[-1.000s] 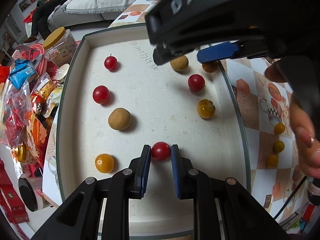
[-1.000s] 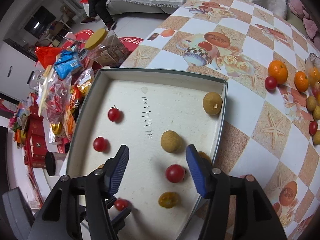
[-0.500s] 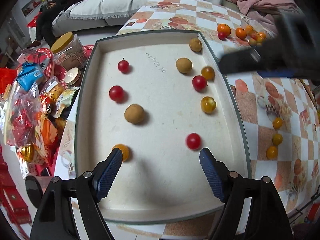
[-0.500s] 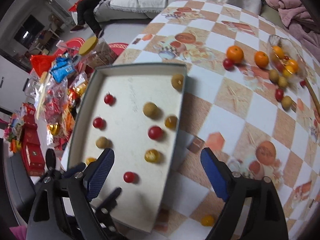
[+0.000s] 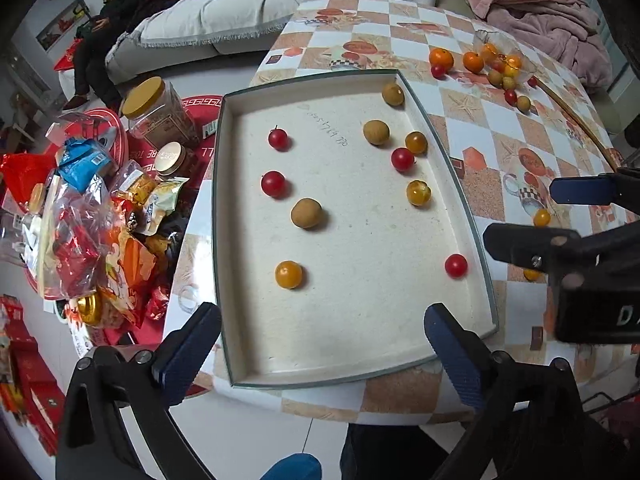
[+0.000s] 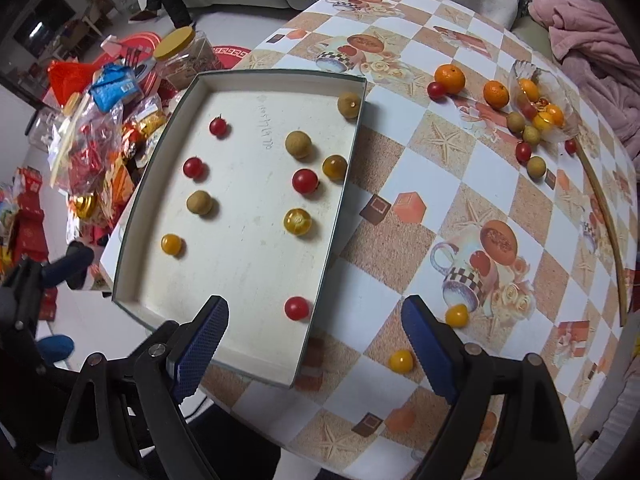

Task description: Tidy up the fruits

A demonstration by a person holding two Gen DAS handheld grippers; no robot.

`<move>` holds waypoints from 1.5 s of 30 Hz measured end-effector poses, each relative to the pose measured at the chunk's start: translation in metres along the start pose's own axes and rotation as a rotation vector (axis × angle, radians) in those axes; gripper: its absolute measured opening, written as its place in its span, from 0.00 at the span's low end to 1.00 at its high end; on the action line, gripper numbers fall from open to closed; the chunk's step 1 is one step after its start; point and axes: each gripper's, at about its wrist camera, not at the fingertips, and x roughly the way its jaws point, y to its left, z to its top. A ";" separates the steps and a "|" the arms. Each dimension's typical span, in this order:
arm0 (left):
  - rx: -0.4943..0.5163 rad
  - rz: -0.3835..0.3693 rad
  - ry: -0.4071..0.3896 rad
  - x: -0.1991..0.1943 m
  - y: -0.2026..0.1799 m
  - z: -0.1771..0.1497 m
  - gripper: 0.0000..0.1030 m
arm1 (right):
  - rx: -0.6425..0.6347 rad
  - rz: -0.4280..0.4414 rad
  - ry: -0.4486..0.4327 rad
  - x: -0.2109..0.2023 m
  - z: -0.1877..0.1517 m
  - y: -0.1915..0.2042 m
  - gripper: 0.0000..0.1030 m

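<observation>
Both of my grippers, left gripper (image 5: 320, 344) and right gripper (image 6: 316, 336), gape wide and hold nothing above the tray's (image 5: 360, 378) near edge. Bare tray floor lies ahead; the red tomato (image 5: 455, 265) sits by its right wall, between my right gripper's fingers in that view.

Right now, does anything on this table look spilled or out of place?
Yes. A clear bowl near the table's far side has fruit scattered around it, and two yellow tomatoes lie loose on the tablecloth beside the tray.
</observation>
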 end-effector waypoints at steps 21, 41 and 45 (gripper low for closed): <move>0.066 0.037 0.019 -0.049 0.031 -0.011 0.99 | -0.122 -0.055 0.023 -0.044 -0.016 0.045 1.00; 0.083 0.021 0.025 -0.054 0.031 -0.002 0.99 | -0.107 -0.109 0.006 -0.052 -0.006 0.043 1.00; 0.080 0.016 0.024 -0.054 0.031 -0.001 0.99 | -0.112 -0.113 0.007 -0.051 -0.006 0.044 1.00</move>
